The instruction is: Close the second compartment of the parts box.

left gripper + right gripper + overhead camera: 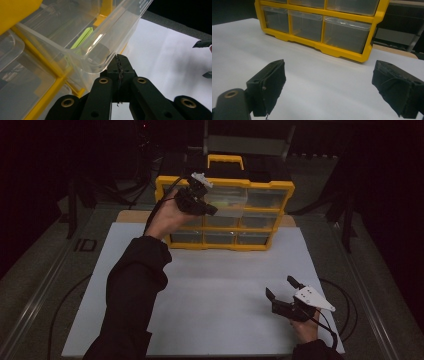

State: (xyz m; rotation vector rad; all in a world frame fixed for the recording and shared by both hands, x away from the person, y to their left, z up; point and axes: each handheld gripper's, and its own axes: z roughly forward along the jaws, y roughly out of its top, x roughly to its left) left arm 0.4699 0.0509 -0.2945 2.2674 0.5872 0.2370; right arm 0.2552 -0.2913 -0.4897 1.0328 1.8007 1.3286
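A yellow organiser (225, 182) with clear drawers stands at the back of the white board (215, 285). One clear upper drawer (229, 202) is pulled partway out. In the left gripper view this drawer (82, 32) holds a light green piece (81, 38). My left gripper (212, 211) is raised against the drawer's front. Its jaws (120, 60) are shut together, with their tips at the drawer's lower front corner and nothing visible between them. My right gripper (281, 287) rests low over the board's front right, open and empty (328, 87), facing the organiser (322, 47).
Cables (345, 300) lie beside the board's right edge, and a wooden panel (132, 215) shows under the board at the back. The lower drawers (307, 25) look shut. Dark surroundings ring the table.
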